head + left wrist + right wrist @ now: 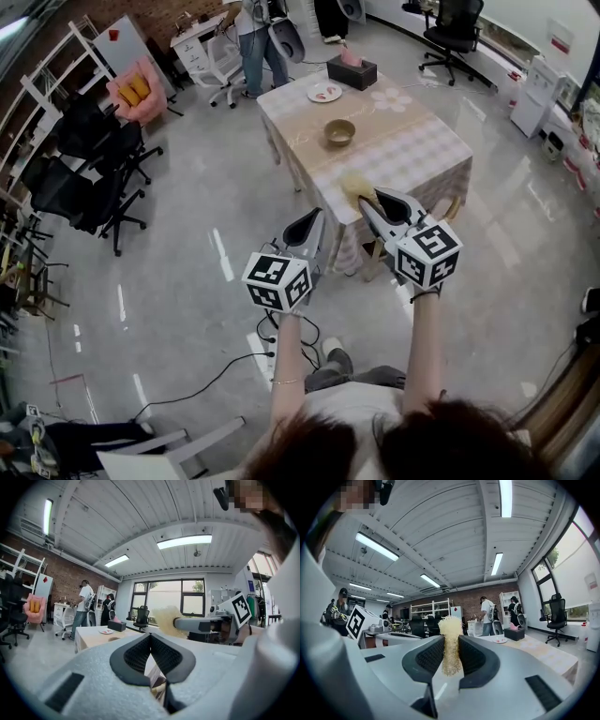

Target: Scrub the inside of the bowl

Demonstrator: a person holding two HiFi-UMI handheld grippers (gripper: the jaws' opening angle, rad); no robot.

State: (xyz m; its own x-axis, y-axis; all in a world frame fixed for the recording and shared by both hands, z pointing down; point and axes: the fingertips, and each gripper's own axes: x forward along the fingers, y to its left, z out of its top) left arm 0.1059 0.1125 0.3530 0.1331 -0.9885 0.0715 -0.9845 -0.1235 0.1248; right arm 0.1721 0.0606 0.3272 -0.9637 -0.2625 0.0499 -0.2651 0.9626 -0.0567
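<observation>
Glossy office floor surrounds a cloth-covered table (422, 155). The bowl (339, 132) sits upright near the table's middle, well ahead of both grippers, which hang short of the near edge. The right gripper (373, 201), clamped on a yellow fibrous scrubber (353, 184), looks the nearer. The left gripper (311, 223) is closed on nothing.

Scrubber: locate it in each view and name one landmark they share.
Head view: scrubber at centre, at the tip of the right gripper, over the near edge of the table.
Left gripper view: right of centre, sticking out of that gripper.
Right gripper view: centre, pinched between the jaws.
Shared landmark: the black tissue box on the table.
</observation>
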